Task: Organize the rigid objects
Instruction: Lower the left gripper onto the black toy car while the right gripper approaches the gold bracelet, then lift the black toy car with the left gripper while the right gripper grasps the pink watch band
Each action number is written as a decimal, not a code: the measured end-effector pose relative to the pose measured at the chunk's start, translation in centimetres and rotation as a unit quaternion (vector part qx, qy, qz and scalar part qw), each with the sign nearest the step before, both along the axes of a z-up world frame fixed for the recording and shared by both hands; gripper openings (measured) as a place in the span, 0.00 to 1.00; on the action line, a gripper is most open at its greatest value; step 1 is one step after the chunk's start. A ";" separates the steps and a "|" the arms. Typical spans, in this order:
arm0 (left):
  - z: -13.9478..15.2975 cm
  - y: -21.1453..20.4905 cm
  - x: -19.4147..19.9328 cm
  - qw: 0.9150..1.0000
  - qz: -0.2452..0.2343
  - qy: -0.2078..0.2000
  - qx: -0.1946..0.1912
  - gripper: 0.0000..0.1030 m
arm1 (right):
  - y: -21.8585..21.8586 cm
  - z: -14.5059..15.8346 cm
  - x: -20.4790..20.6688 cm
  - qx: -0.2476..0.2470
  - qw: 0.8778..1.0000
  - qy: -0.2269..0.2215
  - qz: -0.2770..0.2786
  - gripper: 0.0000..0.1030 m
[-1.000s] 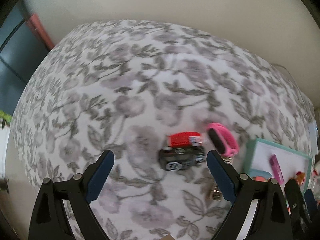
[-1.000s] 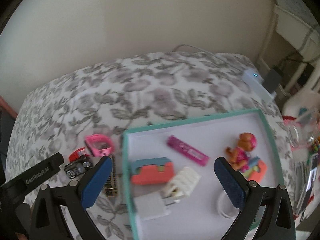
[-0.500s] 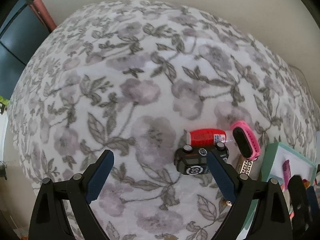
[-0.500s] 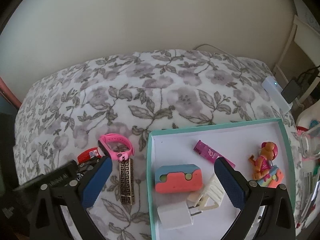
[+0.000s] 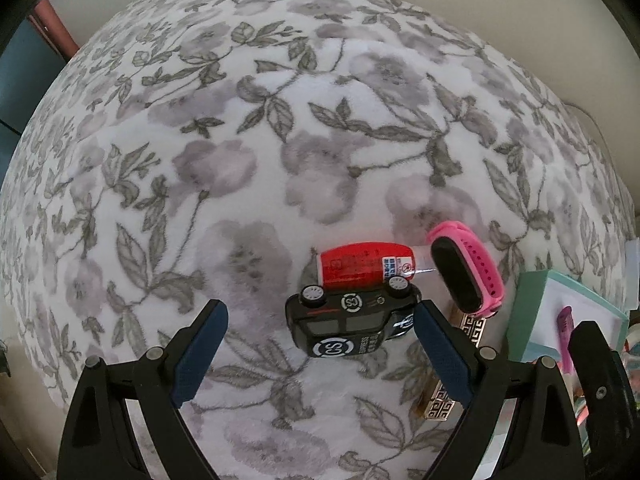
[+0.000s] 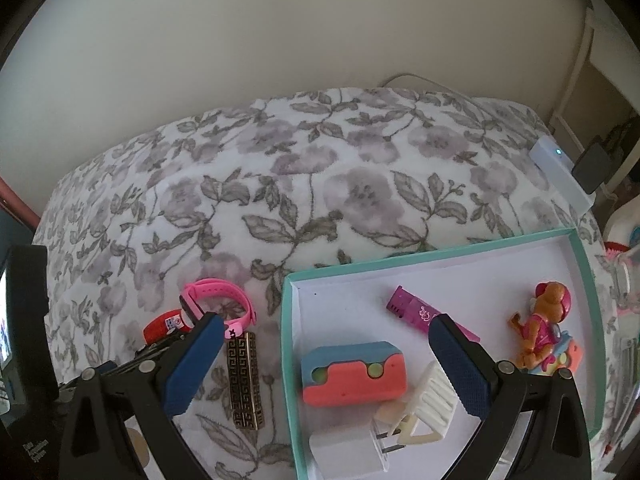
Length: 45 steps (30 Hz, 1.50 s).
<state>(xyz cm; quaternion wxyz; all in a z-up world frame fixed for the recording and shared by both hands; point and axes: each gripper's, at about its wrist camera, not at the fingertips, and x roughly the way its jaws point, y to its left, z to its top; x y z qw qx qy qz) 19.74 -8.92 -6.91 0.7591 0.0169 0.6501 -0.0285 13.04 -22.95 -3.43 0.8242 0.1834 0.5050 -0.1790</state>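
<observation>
L tongs (image 5: pixel 320 344) gape wide over the black toy car (image 5: pixel 352 326) on the floral blanket (image 5: pixel 240 168), pads not touching; R tongs (image 6: pixel 324 364) open, empty above the teal tray (image 6: pixel 586 320) w/ sorted items; next, I reckon: centre, drop, pinch car.

**Both grippers wide apart, nothing held**

The left gripper (image 5: pixel 320 354) fills the bottom of its own view, pointing straight down. Its two black arms rise from the lower corners and its blue pads (image 5: pixel 200 354) stand far apart, with nothing pressed between them. The right gripper (image 6: pixel 324 364) sits across the bottom of its view, tilted steeply downward. Its jaws are likewise spread wide and grip nothing. Its black body also shows at the lower right edge of the left view.
</observation>
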 end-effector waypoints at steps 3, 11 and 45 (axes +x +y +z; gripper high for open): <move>-0.6 -0.9 0.4 1.000 -0.004 0.006 -0.003 0.91 | -0.1 -0.2 0.0 0.001 1.000 0.002 -0.001 1.00; -2.4 -2.6 1.3 1.000 -0.006 0.010 0.002 0.91 | -0.3 -0.4 0.0 0.001 1.000 0.004 -0.004 1.00; -1.8 2.6 0.6 0.996 0.078 0.001 -0.038 0.74 | 0.9 -0.9 0.9 0.011 1.000 -0.006 0.012 1.00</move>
